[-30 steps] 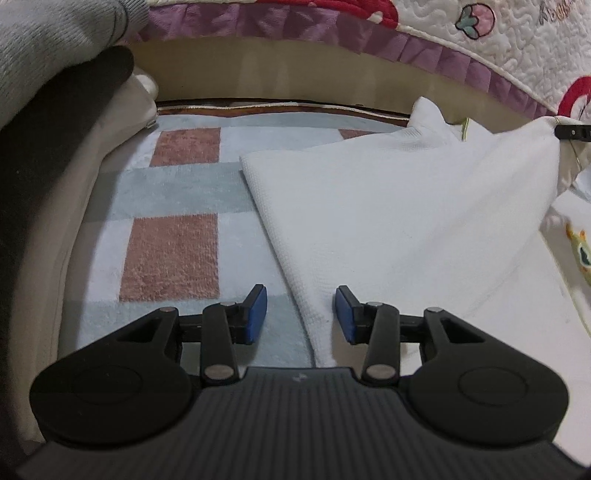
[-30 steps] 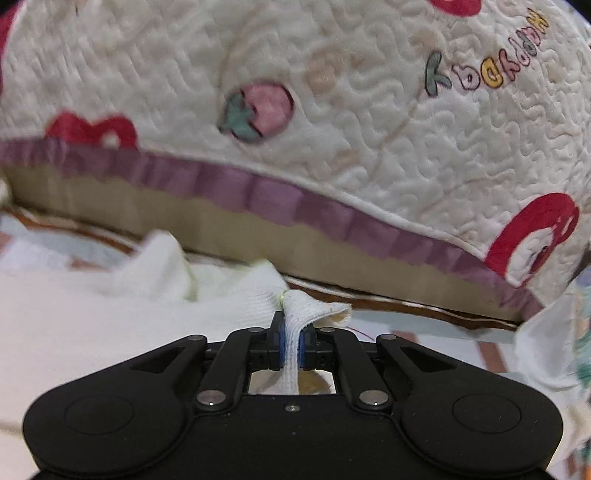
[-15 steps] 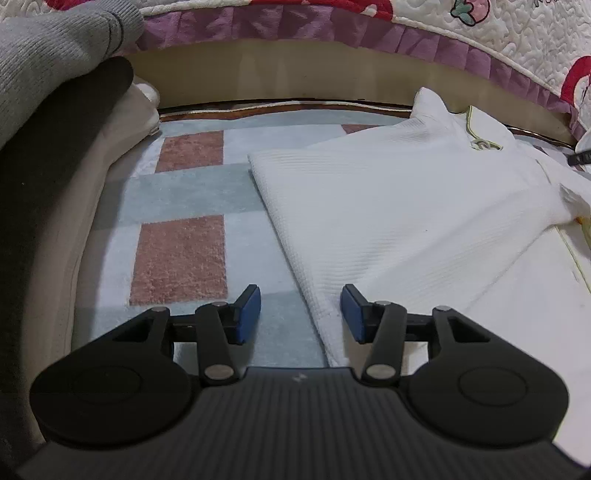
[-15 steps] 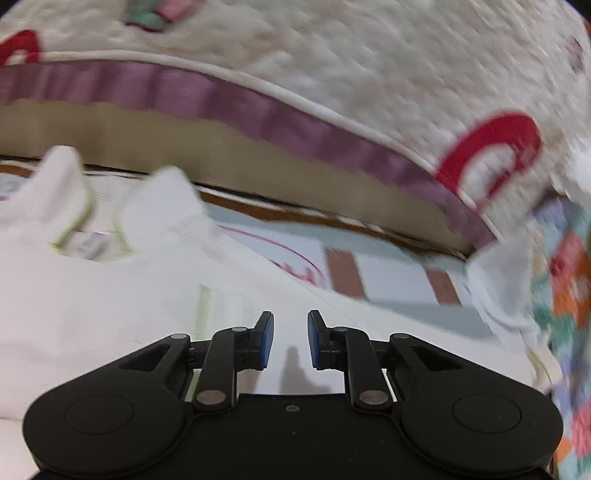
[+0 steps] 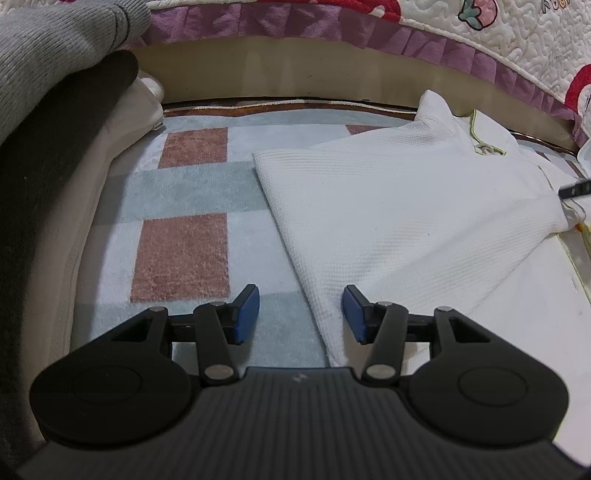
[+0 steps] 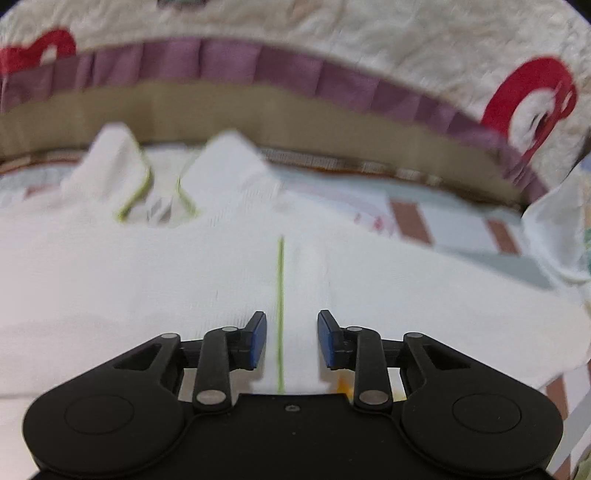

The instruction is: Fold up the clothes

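Since earlier, right gripper (image 6: 291,341) released white shirt (image 5: 399,206); both fingers wide, my left gripper (image 5: 301,314) straddled folded edge, probably for next fold.

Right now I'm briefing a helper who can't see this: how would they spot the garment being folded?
Find the checked blue-and-pink blanket below the purple-frilled quilt. On it lies the white waffle-knit shirt, collar toward the quilt. Thin lime-green piping sets it apart from other fabrics.

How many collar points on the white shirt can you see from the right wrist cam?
2: one collar point left of the neck opening, the other right of it, both standing up near the bed edge.
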`<state>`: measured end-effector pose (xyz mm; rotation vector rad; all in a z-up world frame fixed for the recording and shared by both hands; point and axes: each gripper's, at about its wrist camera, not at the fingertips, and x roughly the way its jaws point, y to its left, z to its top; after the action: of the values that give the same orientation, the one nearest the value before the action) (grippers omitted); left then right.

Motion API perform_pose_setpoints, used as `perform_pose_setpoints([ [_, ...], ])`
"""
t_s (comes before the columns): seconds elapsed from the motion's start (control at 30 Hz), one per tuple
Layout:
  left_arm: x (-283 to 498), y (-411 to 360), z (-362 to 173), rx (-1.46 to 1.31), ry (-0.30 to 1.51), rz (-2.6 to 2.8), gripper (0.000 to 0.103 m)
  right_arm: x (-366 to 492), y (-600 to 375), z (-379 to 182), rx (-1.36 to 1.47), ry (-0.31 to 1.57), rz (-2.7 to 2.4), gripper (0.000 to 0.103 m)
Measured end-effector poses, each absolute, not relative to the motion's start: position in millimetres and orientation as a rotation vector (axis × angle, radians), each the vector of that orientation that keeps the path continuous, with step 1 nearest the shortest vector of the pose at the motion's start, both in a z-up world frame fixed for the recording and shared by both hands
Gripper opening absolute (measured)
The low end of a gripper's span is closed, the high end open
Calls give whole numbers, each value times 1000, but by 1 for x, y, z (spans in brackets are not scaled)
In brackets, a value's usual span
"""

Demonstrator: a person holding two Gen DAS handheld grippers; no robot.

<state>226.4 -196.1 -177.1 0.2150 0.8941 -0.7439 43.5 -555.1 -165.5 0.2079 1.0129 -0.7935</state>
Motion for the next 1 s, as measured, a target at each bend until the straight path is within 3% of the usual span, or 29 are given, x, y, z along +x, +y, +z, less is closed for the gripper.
perform_pose_setpoints([
  [0.13, 226, -191, -173, 181, 892, -736, 49, 33, -555, -171, 231, 1033, -845, 34],
  [0.37, 214, -182, -156, 94, 863, -788, 45, -59, -592, -152, 454, 867, -923, 37],
  [0.43, 203, -186, -154, 124, 840, -814, 31, -101, -607, -152, 504, 821, -963, 39],
  [0.6, 165, -212, -156, 249, 788, -889, 19, -216, -639, -148, 626, 700, -1053, 40],
  [0.73, 131, -235, -144, 362, 731, -889, 19, -287, -667, -149, 664, 635, -1131, 43],
  [0.87, 111, -255, -133, 255, 779, -921, 23, -333, -703, -161, 739, 605, -1165, 47],
  [1.0, 88, -290, -129, 148, 835, -975, 24, -351, -747, -175, 850, 558, -1160, 58],
])
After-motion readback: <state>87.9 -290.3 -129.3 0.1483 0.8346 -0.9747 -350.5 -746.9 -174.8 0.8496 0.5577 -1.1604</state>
